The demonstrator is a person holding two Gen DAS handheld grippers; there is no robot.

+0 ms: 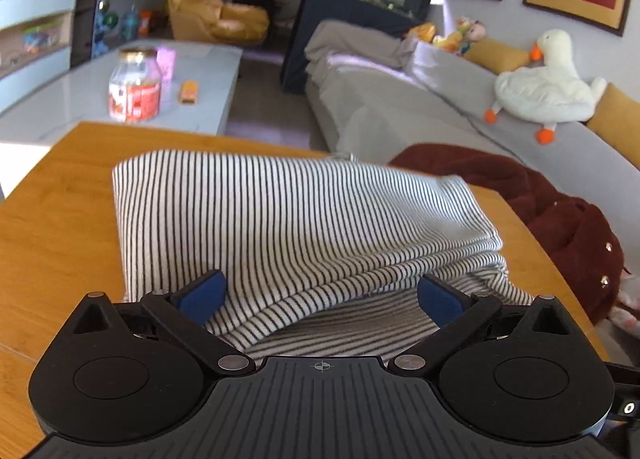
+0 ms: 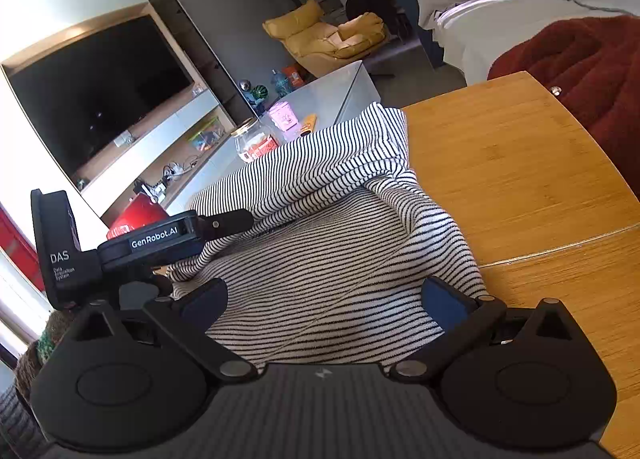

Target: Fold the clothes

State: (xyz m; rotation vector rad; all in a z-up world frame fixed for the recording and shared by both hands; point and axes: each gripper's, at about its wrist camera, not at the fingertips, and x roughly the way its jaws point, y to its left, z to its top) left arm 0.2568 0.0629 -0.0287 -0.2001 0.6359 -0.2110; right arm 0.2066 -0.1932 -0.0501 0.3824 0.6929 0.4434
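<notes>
On the wooden table (image 1: 60, 195) lies the striped garment (image 1: 280, 219), partly folded. Left gripper (image 1: 320, 295) is spread wide, folded layers between its pads, ungripped. Right gripper (image 2: 324, 299) likewise gapes over the cloth's near edge.

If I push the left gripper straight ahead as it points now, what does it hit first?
Most likely the striped garment: its folded edge lies right between the open jaws of the left gripper, on the wooden table. Depth is hard to judge, but nothing else stands nearer.
</notes>
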